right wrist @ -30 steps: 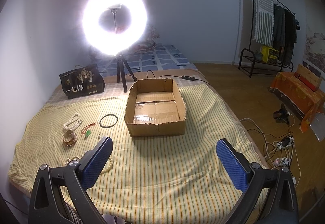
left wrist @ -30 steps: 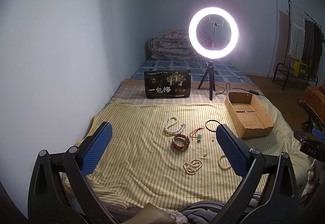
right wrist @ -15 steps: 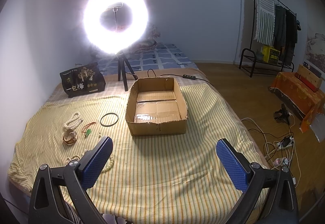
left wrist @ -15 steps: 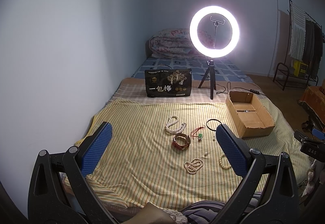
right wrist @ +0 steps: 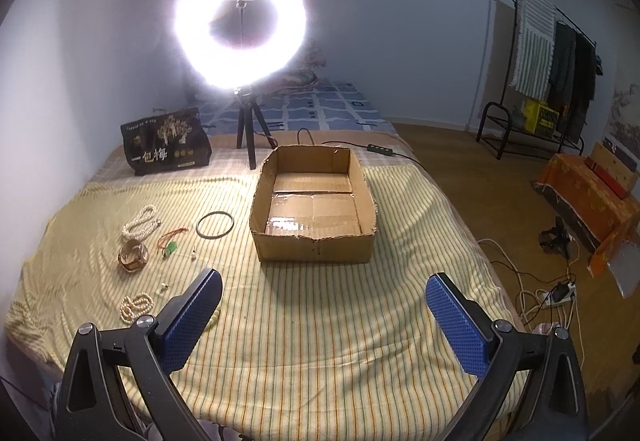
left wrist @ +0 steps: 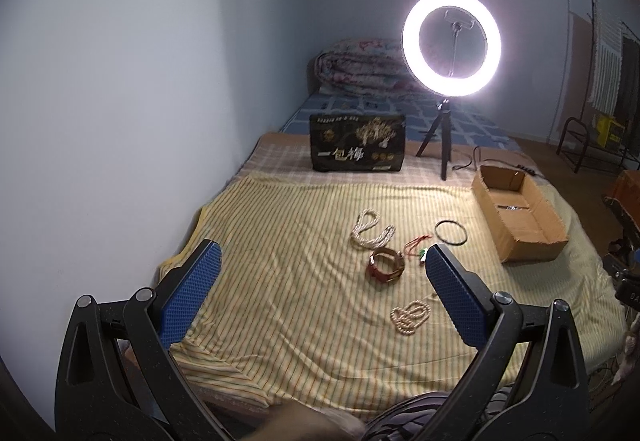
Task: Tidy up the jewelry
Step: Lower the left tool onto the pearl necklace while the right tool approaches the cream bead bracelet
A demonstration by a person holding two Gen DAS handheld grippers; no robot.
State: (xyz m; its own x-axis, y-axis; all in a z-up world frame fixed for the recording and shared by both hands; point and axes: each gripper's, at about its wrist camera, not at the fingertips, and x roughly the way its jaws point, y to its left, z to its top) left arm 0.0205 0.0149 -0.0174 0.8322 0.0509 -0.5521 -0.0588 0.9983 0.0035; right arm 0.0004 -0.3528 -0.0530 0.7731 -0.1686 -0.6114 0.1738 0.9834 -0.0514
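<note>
Jewelry lies spread on a yellow striped sheet (left wrist: 280,281): a white bead necklace (left wrist: 370,229), a brown bracelet (left wrist: 386,265), a red cord with a green pendant (left wrist: 418,247), a black ring (left wrist: 451,232) and a cream bead strand (left wrist: 410,317). An open cardboard box (right wrist: 314,207) stands to their right, with nothing visible on its floor. My left gripper (left wrist: 320,277) hovers open above the sheet, short of the jewelry. My right gripper (right wrist: 322,305) hangs open in front of the box, holding nothing. The same items appear at left in the right wrist view, the bracelet (right wrist: 133,256) among them.
A lit ring light on a tripod (left wrist: 451,45) and a black printed bag (left wrist: 357,149) stand behind the sheet. Folded bedding (left wrist: 360,69) is at the headboard. A wall runs along the left. Cables and a power strip (right wrist: 556,293) lie on the floor at right.
The left gripper has swung left, so the jewelry and ring light sit further right in its view. The right gripper has drifted slightly. Both stay open.
</note>
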